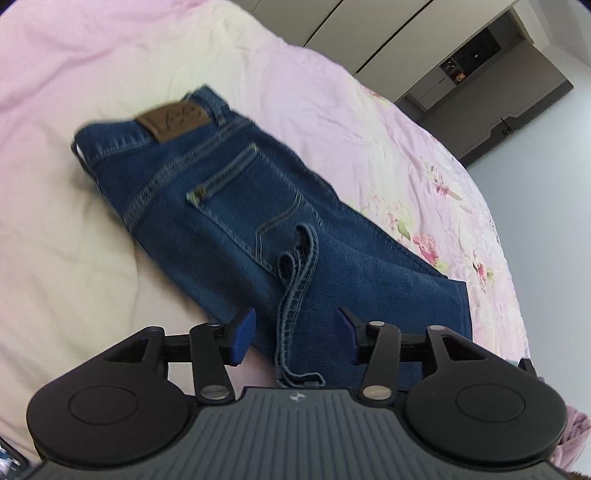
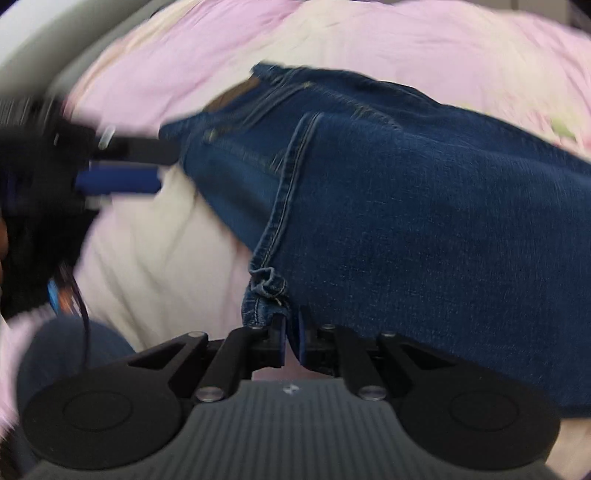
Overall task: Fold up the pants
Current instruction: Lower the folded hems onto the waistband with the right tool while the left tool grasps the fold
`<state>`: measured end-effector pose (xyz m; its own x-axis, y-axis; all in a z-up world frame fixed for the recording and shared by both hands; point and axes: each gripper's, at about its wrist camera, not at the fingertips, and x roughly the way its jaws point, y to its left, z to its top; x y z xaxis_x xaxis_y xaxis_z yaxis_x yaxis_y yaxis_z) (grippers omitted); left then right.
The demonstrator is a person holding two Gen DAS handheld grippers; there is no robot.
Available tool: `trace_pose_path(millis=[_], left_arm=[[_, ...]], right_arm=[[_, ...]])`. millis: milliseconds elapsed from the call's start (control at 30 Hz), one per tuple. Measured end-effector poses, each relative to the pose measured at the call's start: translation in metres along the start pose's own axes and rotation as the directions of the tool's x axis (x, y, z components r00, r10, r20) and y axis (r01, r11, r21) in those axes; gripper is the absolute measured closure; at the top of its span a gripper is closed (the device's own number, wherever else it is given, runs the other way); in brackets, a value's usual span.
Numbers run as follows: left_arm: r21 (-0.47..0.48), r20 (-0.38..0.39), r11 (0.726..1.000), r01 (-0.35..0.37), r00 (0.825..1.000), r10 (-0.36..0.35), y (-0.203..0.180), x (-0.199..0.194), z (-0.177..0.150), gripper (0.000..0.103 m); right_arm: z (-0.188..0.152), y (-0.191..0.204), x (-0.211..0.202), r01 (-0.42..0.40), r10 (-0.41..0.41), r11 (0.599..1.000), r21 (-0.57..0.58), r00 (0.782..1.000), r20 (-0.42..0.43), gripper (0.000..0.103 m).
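Pale wardrobe doors point(image 1: 354, 33) and a dark cabinet point(image 1: 491, 107) stand behind a bed point(image 1: 92, 229) covered by a pink and cream floral quilt. On it lie the blue jeans point(image 1: 229, 206), back side up, folded lengthwise. In the left wrist view their long axis runs diagonally: the waistband with its brown leather patch point(image 1: 173, 120) points to the far upper left, and the legs run toward the lower right, doubled back so the hem point(image 1: 295, 291) lies on top near the seat pocket point(image 1: 240, 184). The left hand-held gripper point(image 1: 295, 334) hovers over that hem with its blue pads spread and the hem edge between them, untouched. The right hand-held gripper point(image 2: 291, 338) has its pads pressed together, pinching the denim hem corner point(image 2: 264, 291) just beside the side seam.
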<state>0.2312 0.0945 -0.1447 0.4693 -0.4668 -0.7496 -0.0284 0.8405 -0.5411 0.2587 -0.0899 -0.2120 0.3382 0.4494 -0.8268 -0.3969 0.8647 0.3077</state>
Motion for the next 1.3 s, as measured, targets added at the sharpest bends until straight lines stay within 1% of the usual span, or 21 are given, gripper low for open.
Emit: trace_pose_path(millis=[33, 100, 167, 200, 267, 367, 467, 567, 700, 800, 833, 933, 1000, 1033, 1067, 1100, 1133, 1167, 1233, 1267, 1300], left_arm=[[-0.020, -0.014, 1.000, 0.003, 1.000, -0.004, 0.001, 0.005, -0.004, 0.047], [-0.069, -0.031, 0.997, 0.018, 0.999, -0.021, 0.005, 0.013, -0.012, 0.043], [-0.121, -0.028, 0.991, 0.048, 0.998, -0.052, 0.009, 0.016, -0.019, 0.028], [-0.154, -0.022, 0.986, 0.069, 0.997, -0.073, 0.011, 0.017, -0.023, 0.026], [-0.227, -0.026, 0.967, 0.112, 0.992, -0.121, 0.015, 0.022, -0.028, 0.025], [-0.337, -0.019, 0.917, 0.213, 0.972, -0.233, 0.019, 0.030, -0.036, 0.025], [-0.410, 0.005, 0.863, 0.294, 0.947, -0.320, 0.018, 0.039, -0.042, 0.024], [-0.482, 0.038, 0.795, 0.369, 0.915, -0.401, 0.014, 0.052, -0.044, 0.023], [-0.539, 0.066, 0.731, 0.419, 0.886, -0.459, 0.006, 0.070, -0.042, 0.023], [-0.577, 0.069, 0.696, 0.428, 0.874, -0.480, 0.005, 0.076, -0.044, 0.022], [-0.574, 0.072, 0.695, 0.433, 0.872, -0.484, 0.003, 0.073, -0.045, 0.022], [-0.550, 0.091, 0.708, 0.444, 0.874, -0.477, 0.001, 0.057, -0.047, 0.021], [-0.540, 0.085, 0.713, 0.447, 0.872, -0.483, -0.001, 0.049, -0.050, 0.020], [-0.539, 0.080, 0.716, 0.442, 0.874, -0.480, -0.001, 0.048, -0.052, 0.019], [-0.545, 0.081, 0.715, 0.437, 0.877, -0.474, -0.001, 0.048, -0.053, 0.017], [-0.555, 0.087, 0.708, 0.438, 0.876, -0.474, -0.001, 0.050, -0.054, 0.016], [-0.568, 0.096, 0.692, 0.446, 0.871, -0.483, -0.001, 0.055, -0.054, 0.015], [-0.591, 0.110, 0.663, 0.460, 0.860, -0.499, 0.001, 0.061, -0.055, 0.015], [-0.634, 0.134, 0.594, 0.495, 0.827, -0.547, 0.002, 0.076, -0.059, 0.015], [-0.648, 0.143, 0.571, 0.504, 0.817, -0.559, 0.001, 0.083, -0.060, 0.015], [-0.659, 0.153, 0.555, 0.508, 0.813, -0.562, 0.000, 0.090, -0.060, 0.015]], right_arm=[[-0.005, 0.004, 0.003, 0.018, -0.017, 0.999, -0.028, 1.000, 0.012, 0.102], [-0.008, 0.001, 0.003, 0.015, -0.014, 1.000, -0.018, 0.999, 0.041, 0.101], [-0.008, -0.011, -0.003, -0.031, 0.027, 0.998, 0.059, 0.998, 0.065, 0.101], [-0.006, -0.018, -0.009, -0.063, 0.054, 0.992, 0.105, 0.995, 0.083, 0.101], [-0.009, -0.031, -0.021, -0.121, 0.100, 0.977, 0.175, 0.987, 0.125, 0.101], [-0.012, -0.041, -0.046, -0.181, 0.133, 0.956, 0.231, 0.969, 0.209, 0.102], [-0.013, -0.046, -0.068, -0.190, 0.117, 0.951, 0.245, 0.952, 0.284, 0.102], [-0.012, -0.048, -0.086, -0.186, 0.105, 0.954, 0.236, 0.942, 0.318, 0.102], [-0.021, -0.049, -0.104, -0.202, 0.110, 0.949, 0.243, 0.932, 0.345, 0.102], [-0.025, -0.054, -0.116, -0.207, 0.100, 0.946, 0.250, 0.919, 0.380, 0.102], [-0.026, -0.057, -0.120, -0.209, 0.094, 0.943, 0.260, 0.915, 0.392, 0.102], [-0.031, -0.066, -0.130, -0.205, 0.073, 0.936, 0.286, 0.907, 0.414, 0.102], [-0.028, -0.070, -0.129, -0.212, 0.069, 0.931, 0.298, 0.902, 0.427, 0.102], [-0.025, -0.071, -0.127, -0.221, 0.073, 0.926, 0.305, 0.900, 0.430, 0.102], [-0.023, -0.073, -0.126, -0.229, 0.078, 0.922, 0.311, 0.898, 0.432, 0.102], [-0.021, -0.073, -0.123, -0.239, 0.084, 0.919, 0.315, 0.897, 0.433, 0.102], [-0.020, -0.072, -0.122, -0.248, 0.094, 0.916, 0.315, 0.897, 0.432, 0.102], [-0.019, -0.070, -0.120, -0.252, 0.101, 0.916, 0.312, 0.897, 0.429, 0.102], [-0.020, -0.066, -0.120, -0.245, 0.105, 0.922, 0.298, 0.902, 0.419, 0.102], [-0.020, -0.064, -0.120, -0.239, 0.101, 0.926, 0.292, 0.903, 0.417, 0.102], [-0.019, -0.064, -0.120, -0.234, 0.098, 0.929, 0.288, 0.903, 0.418, 0.102]])
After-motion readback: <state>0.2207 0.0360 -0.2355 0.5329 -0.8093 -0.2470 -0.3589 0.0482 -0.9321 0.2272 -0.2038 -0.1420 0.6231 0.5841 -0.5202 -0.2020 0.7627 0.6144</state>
